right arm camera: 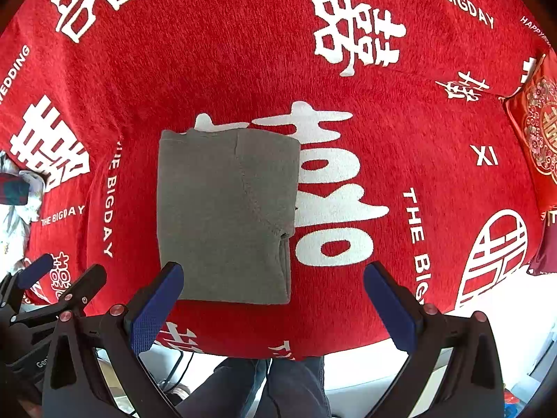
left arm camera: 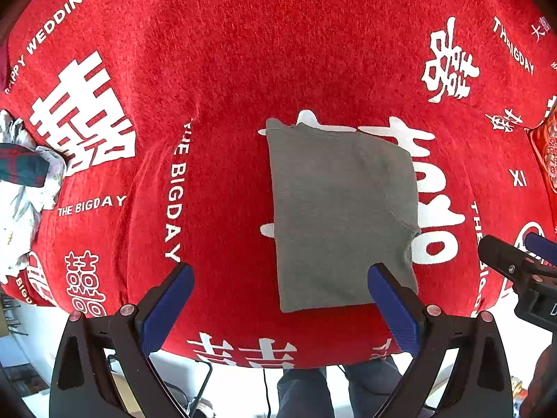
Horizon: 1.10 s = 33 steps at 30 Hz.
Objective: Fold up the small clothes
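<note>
The grey garment (left arm camera: 343, 216) lies flat on the red wedding-print cloth (left arm camera: 243, 52) that covers the table, near the front edge where the person stands, and it already reads as a tidy folded rectangle with a seam or sleeve line running diagonally down its right half. Its long axis runs from the front edge toward the back of the table, the straight hem-like end pointing at the person and the slightly uneven end, with a small corner sticking out at the left, pointing away. Both tools hang just above it with nothing in them: the left gripper (left arm camera: 280, 308) has its blue pads spread wide over the garment's near left part, and the right gripper (right arm camera: 273, 308) is spread equally wide over its near right corner. To my eye the next fold would go best if each gripper pinches one near corner through all the layers (not just the top one) and both carry the near edge toward the far edge together, keeping it level so the sides stay square. A heap of other clothes (left arm camera: 21, 188) waits at the left edge, and a red embroidered cushion (right arm camera: 538, 132) sits at the right edge.
</note>
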Each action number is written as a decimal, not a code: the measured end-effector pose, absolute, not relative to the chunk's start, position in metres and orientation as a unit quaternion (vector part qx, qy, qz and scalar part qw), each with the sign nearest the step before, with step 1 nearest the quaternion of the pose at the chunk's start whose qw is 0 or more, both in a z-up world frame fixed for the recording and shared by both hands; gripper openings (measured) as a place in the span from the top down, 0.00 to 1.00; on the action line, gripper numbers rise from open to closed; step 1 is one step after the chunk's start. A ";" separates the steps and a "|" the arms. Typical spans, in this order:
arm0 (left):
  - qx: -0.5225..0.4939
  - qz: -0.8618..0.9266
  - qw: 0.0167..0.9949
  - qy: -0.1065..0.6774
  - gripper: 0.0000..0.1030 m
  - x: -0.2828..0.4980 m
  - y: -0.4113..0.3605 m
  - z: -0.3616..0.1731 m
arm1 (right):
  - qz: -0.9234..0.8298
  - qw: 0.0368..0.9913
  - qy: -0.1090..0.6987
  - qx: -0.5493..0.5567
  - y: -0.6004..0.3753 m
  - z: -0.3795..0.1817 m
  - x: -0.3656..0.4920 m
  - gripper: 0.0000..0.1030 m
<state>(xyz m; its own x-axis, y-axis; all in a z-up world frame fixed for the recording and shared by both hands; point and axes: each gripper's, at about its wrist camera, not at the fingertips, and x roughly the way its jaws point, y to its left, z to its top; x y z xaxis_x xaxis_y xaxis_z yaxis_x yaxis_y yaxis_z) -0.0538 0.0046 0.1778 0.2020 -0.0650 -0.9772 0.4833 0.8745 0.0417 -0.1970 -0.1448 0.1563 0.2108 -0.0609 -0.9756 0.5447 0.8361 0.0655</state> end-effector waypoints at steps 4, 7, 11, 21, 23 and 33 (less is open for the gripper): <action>0.173 -0.182 0.756 0.605 0.03 -0.054 0.005 0.178 | -0.201 0.751 0.595 0.203 -0.145 0.156 -0.197 0.00; 0.170 -0.181 0.755 0.607 0.03 -0.053 0.004 0.178 | -0.201 0.751 0.595 0.203 -0.145 0.156 -0.196 0.00; 0.170 -0.180 0.755 0.607 0.03 -0.052 0.004 0.178 | -0.201 0.751 0.595 0.203 -0.144 0.156 -0.197 0.00; 0.170 -0.181 0.754 0.608 0.03 -0.051 0.004 0.177 | -0.201 0.751 0.595 0.204 -0.144 0.156 -0.196 0.00; 0.169 -0.181 0.754 0.609 0.03 -0.051 0.004 0.177 | -0.201 0.751 0.595 0.204 -0.144 0.156 -0.197 0.00; 0.171 -0.180 0.752 0.610 0.03 -0.051 0.004 0.176 | -0.200 0.750 0.597 0.202 -0.142 0.155 -0.194 0.00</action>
<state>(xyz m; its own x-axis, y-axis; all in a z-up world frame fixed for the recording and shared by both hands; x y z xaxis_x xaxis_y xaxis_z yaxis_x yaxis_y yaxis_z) -0.0509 0.0040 0.1764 0.1899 -0.0625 -0.9798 0.4791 0.8770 0.0369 -0.1944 -0.1423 0.1551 0.2070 -0.0586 -0.9766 0.5420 0.8379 0.0646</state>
